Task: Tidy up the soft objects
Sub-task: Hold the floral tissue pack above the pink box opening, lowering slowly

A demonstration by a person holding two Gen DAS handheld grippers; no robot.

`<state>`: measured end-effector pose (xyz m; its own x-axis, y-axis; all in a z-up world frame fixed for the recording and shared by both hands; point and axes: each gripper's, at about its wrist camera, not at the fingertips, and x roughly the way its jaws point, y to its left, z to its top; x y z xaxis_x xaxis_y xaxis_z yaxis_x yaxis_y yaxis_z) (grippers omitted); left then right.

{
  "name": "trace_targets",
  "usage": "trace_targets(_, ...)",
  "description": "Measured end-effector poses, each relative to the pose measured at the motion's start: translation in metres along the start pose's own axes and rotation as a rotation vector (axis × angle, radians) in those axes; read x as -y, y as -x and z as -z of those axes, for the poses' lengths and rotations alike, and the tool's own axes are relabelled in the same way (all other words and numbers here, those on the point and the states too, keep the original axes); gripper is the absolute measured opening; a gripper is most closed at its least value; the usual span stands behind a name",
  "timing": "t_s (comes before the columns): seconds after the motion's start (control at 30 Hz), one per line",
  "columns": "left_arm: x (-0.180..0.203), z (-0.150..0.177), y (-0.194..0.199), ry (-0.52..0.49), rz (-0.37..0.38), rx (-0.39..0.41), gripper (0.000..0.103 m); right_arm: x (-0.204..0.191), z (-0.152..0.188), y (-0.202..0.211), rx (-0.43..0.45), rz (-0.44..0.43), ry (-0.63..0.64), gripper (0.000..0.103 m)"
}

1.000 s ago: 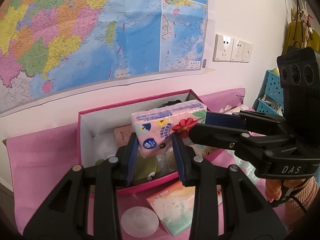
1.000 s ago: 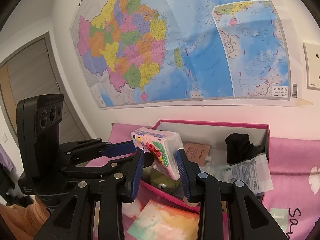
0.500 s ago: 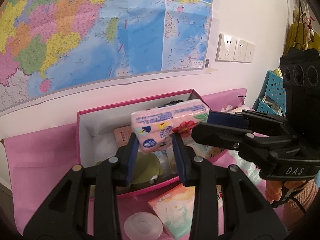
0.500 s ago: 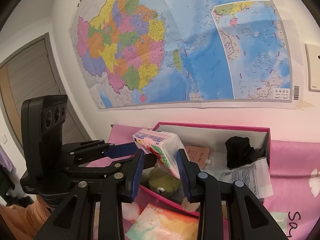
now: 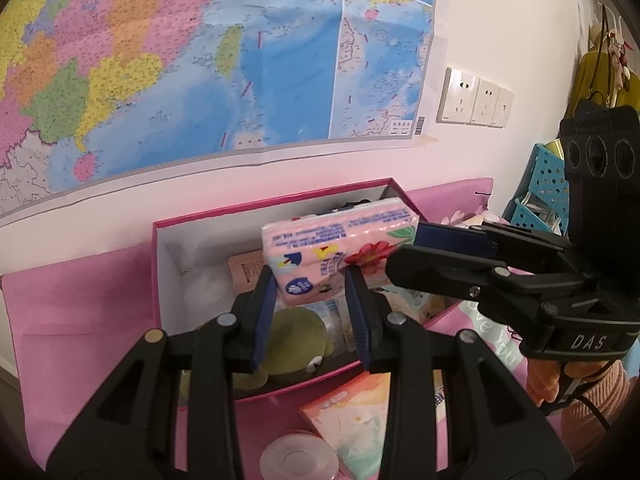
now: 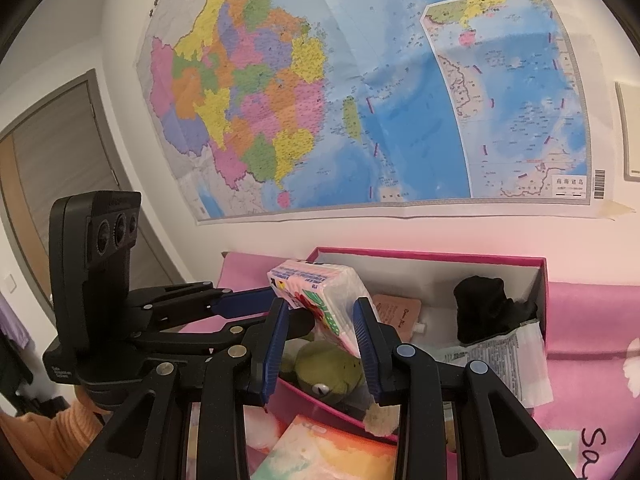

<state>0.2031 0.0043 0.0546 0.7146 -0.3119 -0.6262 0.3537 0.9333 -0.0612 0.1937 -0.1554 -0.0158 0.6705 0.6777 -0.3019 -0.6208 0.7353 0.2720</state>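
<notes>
Two hand-held grippers share one pink tissue pack (image 5: 338, 246), held in the air above an open pink box (image 5: 276, 206). The left gripper (image 5: 312, 300) pinches the pack's lower corner, its blue pads narrowed onto the wrapper. The right gripper (image 6: 320, 330) clamps the pack's other end, jaws likewise drawn in on it. The pack sits tilted, directly over the box's middle.

Risks, as a judgement: the pack is soft and slippery, and each grip catches only an end or a corner. If one gripper lets go first, the pack may swing, twist or slip from the other and fall outside the box. If the two pull apart, the wrapper could stretch or tear. The box is already crowded, so the pack may perch on top and slide off.

Inside the box lie a green plush frog (image 6: 330, 372), a black cloth (image 6: 486, 308), a tan pouch (image 6: 398, 314) and a clear printed wrapper (image 6: 506, 356). In front of the box rest a pastel packet (image 5: 356, 420) and a clear round lid (image 5: 298, 456).

The box stands on a worktop covered by a pink cloth (image 5: 76, 304), against a white wall. Above the box hangs a large coloured map (image 5: 200, 52). Right of the box are wall sockets (image 5: 474, 98) and a blue perforated basket (image 5: 542, 190).
</notes>
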Motion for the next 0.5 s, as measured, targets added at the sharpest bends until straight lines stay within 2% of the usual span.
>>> trace_targets(0.5, -0.0045, -0.0041, -0.0099, 0.005, 0.012, -0.028, 0.037, 0.0039, -0.0032, -0.0084, -0.010, 0.004, -0.014, 0.034)
